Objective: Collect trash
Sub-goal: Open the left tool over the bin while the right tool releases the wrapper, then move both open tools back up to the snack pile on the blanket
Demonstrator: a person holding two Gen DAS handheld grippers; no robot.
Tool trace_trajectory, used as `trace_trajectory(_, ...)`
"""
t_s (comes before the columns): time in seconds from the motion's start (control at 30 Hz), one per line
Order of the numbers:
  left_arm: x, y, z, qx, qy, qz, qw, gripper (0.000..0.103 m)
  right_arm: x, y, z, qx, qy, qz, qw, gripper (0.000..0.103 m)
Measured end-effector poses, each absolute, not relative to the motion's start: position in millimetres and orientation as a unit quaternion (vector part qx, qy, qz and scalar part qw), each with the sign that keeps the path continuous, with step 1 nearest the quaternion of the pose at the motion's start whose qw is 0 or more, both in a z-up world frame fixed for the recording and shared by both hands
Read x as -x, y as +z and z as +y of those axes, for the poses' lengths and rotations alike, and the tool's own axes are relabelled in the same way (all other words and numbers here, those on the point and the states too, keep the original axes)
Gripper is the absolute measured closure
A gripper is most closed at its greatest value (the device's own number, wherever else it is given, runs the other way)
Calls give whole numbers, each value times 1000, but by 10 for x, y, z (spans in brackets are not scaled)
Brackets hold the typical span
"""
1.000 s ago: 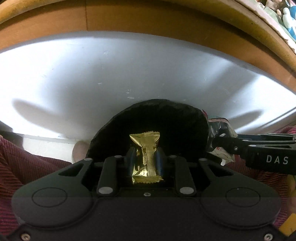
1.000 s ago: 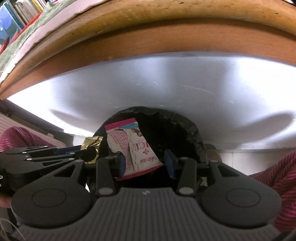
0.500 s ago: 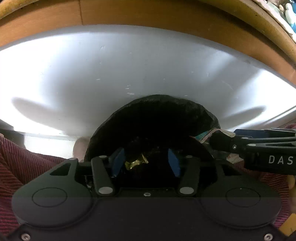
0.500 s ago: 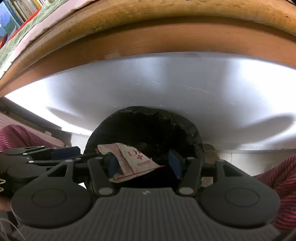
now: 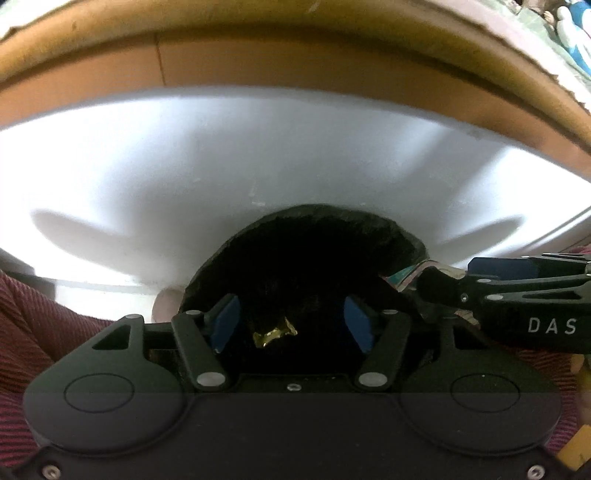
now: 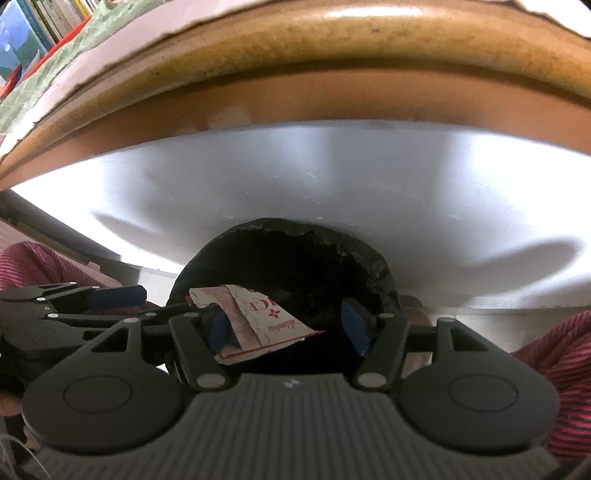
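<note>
A bin lined with a black bag [image 5: 310, 254] [image 6: 288, 269] sits right in front of both grippers. My left gripper [image 5: 291, 323] is open over the bin's mouth, and a crumpled gold wrapper [image 5: 275, 332] lies loose down inside the dark bag between its blue pads. My right gripper [image 6: 290, 326] is open too. A pink and white wrapper [image 6: 258, 325] leans against its left pad [image 6: 218, 326], tipped flat, not pinched. The right gripper's body [image 5: 517, 299] shows at the right edge of the left wrist view, the left gripper's body [image 6: 55, 314] at the left edge of the right wrist view.
A white panel [image 5: 258, 155] [image 6: 332, 192] rises behind the bin beneath a wooden table edge [image 5: 295, 48] [image 6: 332, 70]. The person's maroon striped clothing [image 5: 44, 317] [image 6: 554, 350] flanks the bin on both sides. Books [image 6: 40, 22] stand at the far upper left.
Both grippers opened. The gold wrapper dropped from the left fingers into the bag. The pink wrapper tipped over from upright and now rests loosely on the right gripper's left pad.
</note>
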State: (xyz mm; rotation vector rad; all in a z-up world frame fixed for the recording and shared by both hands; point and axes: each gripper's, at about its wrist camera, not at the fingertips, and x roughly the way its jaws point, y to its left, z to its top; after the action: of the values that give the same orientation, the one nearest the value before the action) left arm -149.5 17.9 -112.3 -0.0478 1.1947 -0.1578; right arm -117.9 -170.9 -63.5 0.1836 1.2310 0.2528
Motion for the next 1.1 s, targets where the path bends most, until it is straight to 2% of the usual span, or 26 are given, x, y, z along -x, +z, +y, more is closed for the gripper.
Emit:
trace_trajectory(0.17, 1547, -863, 157, 16, -79, 537, 840, 39, 1230, -478, -1748, -80, 121, 556, 818, 20)
trace_trajectory(0.33, 1573, -547, 158, 7, -84, 498, 863, 25, 1241, -219, -1836, -92, 133, 528, 834, 15)
trace_trajectory(0.6, 1531, 15, 151, -10, -107, 423, 900, 16, 1209, 246, -1935, -83, 144, 473, 865, 14)
trace_trajectory(0.87, 1311, 451, 165, -1, -122, 319, 940, 13, 979, 591, -2024, -78, 135, 430, 889, 13)
trace_trajectory(1.1, 931, 762, 211, 20, -106, 290, 951, 10, 688, 875, -2164, -71, 110, 384, 914, 10)
